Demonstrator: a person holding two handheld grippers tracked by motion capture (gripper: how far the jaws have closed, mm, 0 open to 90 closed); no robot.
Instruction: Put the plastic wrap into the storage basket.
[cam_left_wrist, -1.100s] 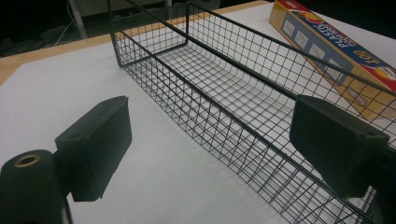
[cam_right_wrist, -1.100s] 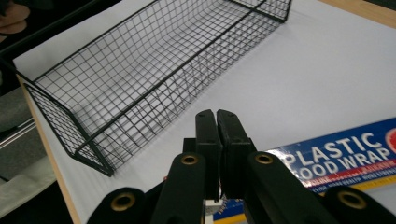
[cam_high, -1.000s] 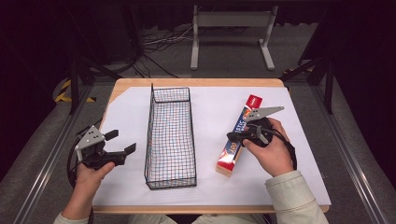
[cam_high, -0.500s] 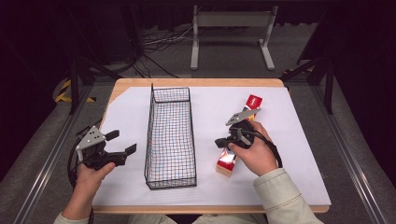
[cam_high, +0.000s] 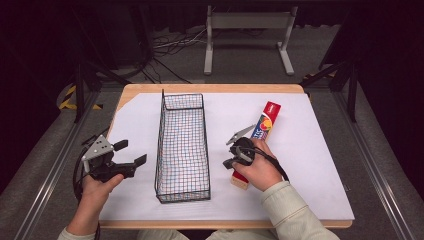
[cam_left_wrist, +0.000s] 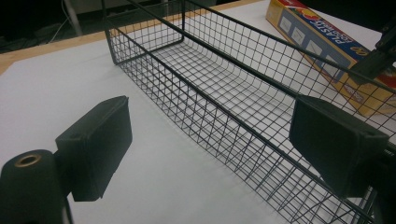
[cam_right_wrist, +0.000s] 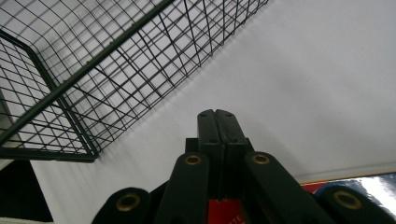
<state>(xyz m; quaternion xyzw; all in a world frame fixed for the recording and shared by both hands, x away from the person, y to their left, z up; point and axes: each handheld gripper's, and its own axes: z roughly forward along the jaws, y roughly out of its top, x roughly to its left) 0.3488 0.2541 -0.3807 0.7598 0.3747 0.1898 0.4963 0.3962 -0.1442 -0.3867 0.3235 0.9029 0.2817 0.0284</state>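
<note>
A tabletop (cam_high: 310, 150) covered in white sheeting carries a long black wire basket (cam_high: 183, 145) and a box of plastic wrap (cam_high: 260, 135).

The left hand-held gripper (cam_high: 131, 152) hovers over the white sheet just left of the basket, jaws spread wide apart and holding nothing. In the left gripper view, the basket's near long wall (cam_left_wrist: 224, 121) runs diagonally between and beyond its two pads (cam_left_wrist: 95, 144), and bare sheet lies open ahead of the left pad up to the wooden far edge (cam_left_wrist: 51, 44).

The right hand-held gripper (cam_high: 229, 162) sits just right of the basket, with its jaws pressed together on nothing. In the right gripper view its tips (cam_right_wrist: 215, 123) point at bare sheet, with the basket's corner (cam_right_wrist: 70, 93) ahead and to the left. The box lies beside and partly under the right hand (cam_high: 257, 167), running away from it toward the far right; its near end pokes out by the wrist.

The box's middle is hidden by the hand. In the right gripper view just a red sliver of box (cam_right_wrist: 224, 210) shows behind the jaws. Broad open sheet lies right of the box.
</note>
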